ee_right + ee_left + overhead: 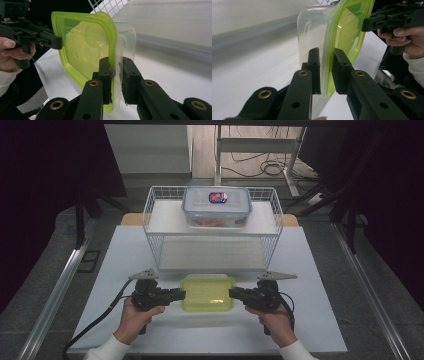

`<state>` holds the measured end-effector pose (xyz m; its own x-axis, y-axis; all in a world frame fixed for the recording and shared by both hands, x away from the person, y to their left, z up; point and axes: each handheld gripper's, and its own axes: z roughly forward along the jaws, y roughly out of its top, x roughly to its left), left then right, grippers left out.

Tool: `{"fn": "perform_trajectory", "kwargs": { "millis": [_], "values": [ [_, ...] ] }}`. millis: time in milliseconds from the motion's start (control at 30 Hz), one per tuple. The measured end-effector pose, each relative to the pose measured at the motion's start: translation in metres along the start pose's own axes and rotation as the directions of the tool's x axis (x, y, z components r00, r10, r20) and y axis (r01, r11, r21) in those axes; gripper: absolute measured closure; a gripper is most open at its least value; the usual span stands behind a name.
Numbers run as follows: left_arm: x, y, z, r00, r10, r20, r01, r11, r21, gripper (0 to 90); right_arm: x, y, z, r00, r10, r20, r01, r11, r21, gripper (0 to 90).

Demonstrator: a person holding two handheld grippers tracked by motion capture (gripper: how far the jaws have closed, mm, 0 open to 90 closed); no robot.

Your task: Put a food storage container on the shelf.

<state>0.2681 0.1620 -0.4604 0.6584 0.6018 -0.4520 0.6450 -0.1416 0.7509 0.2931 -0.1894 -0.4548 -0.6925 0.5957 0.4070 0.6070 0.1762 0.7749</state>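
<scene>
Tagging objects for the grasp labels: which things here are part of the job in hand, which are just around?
In the job:
- green-lidded container, gripped at both ends
- left gripper, shut on its left rim
- right gripper, shut on its right rim

Just around:
- wire basket rack behind it
- blue-lidded box on the rack's top shelf
- table

Glossy translucent green plastic lid, clear smooth plastic tub, matt black tongs, white wire basket

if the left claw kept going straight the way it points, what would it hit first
Judging by the high view, the left claw points across the green-lidded container it grips, so beyond that it would probably meet the right claw.
</scene>
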Motion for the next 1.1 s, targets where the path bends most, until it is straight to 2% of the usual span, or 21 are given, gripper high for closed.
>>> {"fn": "perform_trajectory", "kwargs": {
  "millis": [433,1100],
  "values": [
    [-0.007,0.034,-0.011,0.9991,0.041,-0.004,-0.042,0.9985,-0.036,78.4,0.007,0.032,-0.014,0.9991,-0.042,0.003,0.042,0.998,-0.056,78.7],
    [-0.01,0.065,-0.021,0.9983,0.057,-0.005,-0.058,0.9957,-0.072,78.9,0.014,0.07,-0.026,0.9965,-0.081,0.018,0.082,0.994,-0.076,78.6]
  ]
}}
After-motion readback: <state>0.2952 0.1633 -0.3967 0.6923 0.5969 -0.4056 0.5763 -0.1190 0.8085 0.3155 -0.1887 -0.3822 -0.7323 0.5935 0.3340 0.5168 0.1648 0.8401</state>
